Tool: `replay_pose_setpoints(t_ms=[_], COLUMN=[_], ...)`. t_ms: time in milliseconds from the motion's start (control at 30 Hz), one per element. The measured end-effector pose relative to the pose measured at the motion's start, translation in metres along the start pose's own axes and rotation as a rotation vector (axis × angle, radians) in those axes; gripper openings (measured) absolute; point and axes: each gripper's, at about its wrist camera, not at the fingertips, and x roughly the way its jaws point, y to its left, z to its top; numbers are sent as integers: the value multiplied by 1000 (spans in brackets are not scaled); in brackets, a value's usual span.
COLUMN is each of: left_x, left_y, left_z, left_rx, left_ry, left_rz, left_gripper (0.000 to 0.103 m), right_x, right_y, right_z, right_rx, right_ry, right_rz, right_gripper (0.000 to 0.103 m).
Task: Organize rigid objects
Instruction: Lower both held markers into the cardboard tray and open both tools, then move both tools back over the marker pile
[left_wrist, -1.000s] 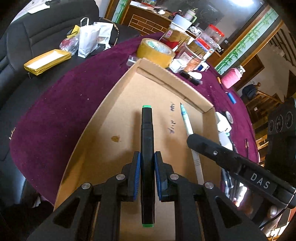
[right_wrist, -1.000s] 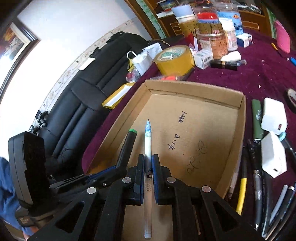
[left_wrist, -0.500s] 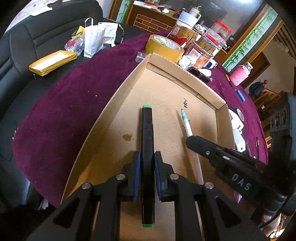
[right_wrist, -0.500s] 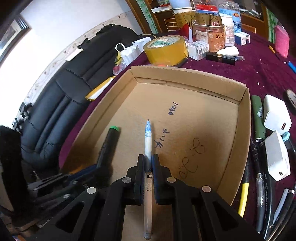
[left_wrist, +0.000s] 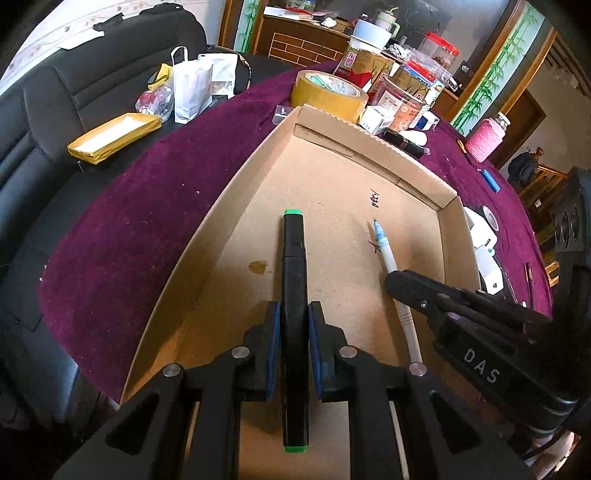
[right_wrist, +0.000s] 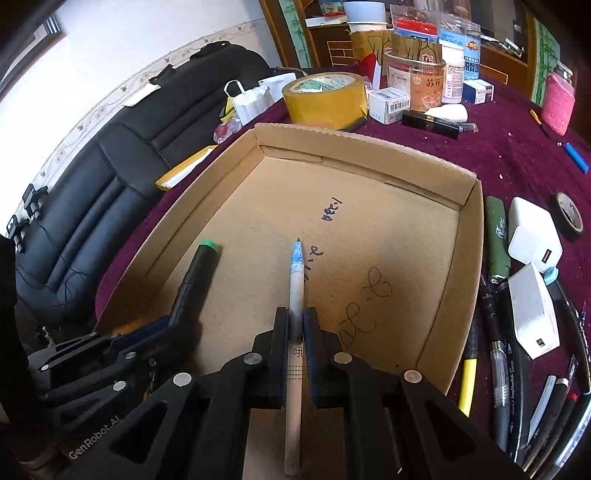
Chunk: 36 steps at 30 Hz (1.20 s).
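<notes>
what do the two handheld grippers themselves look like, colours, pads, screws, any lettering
Both are matte black plastic with two angular fingers, triangular cut-outs in the arms and round silver screw heads at the pivots. The left gripper has blue pads inside its fingertips; so does the right gripper. White lettering shows: "DAS" on the right gripper's side in the left wrist view, "GenRobot.AI" on the left gripper's body in the right wrist view.

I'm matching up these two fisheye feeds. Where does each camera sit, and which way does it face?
Left wrist view: sits on the left tool, looking steeply down into the cardboard tray; its own fingers clamp a black marker, and the right tool enters from the right.
Right wrist view: sits on the right tool, looking down into the same tray; its fingers clamp a white pen, with the left tool at lower left.
Shared: tray, marker, pen, yellow tape roll, purple tablecloth.
</notes>
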Motion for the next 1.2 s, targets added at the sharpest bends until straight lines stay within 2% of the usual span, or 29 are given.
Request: replay_pose_setpoints(t_ms=[67,133,200,267,400,567,700,933,1200], left_x=[-1,-1,-4,-8,-16,-34,-46,-56,-58], left_y=[1,1,1,-1,-2,-23,-53,-109,-172], left_z=[-1,-1,-2,-4,-6,-11,-19,-36,-57], left_rx=[-3,-9,-16,-13,-23,11,71,169,290], left_ry=[-3,-9,-22,-44,-62,-107,-133,-149,-129], left_rz=[0,-6,-4,6,3,-15,-41,-85,-123], left_gripper=[14,19,42,50,54,58,63,67,71], right_x=[-1,-2,-6,-12,-38,-79,-109,-137,-161], right_y=[-1,-3,-5,-9,-17,-37,-57,-106,-152], right_z=[-1,-2,-3,-4,-8,-20,-37,-69,-104], right_rx=[6,11,19,30,58,87,81,140,206], right_ry=[0,4,-1,-15,-83,-155,-198,-217,-221], right_rz=[10,21,32,44,94,133,111,69,5], right_gripper=[10,10,11,15,36,44,56,57,58])
